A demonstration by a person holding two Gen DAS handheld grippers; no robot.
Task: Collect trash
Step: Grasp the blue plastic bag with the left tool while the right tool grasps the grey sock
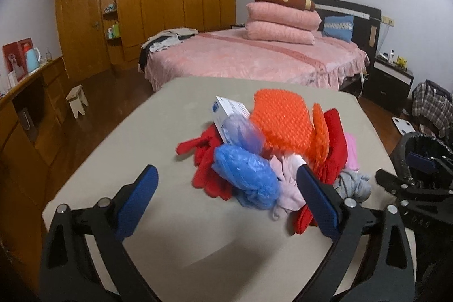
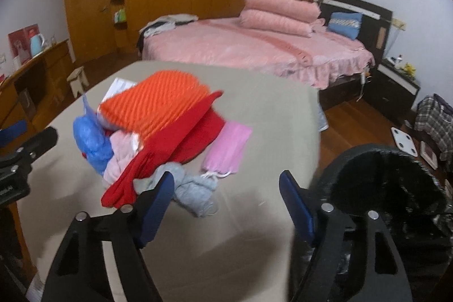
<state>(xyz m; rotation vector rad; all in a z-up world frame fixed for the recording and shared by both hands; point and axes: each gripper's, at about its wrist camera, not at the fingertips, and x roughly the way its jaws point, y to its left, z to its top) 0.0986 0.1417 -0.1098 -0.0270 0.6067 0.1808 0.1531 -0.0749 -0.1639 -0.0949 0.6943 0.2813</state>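
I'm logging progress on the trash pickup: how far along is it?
Nothing looks done yet: the pile with the orange knit piece, blue plastic bag, pink mask and grey cloth sits on the table. In hand: nothing; the left tool and right tool are open. Left: moving everything into the black-lined bin beside the table.

trash pile [image 1: 271, 149] | heaped, mixed colours | bin [image 2: 390, 188] black-lined, beside

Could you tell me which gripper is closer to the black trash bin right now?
Right. The right gripper hangs beside the trash bin, while the left gripper faces the pile, farther away.
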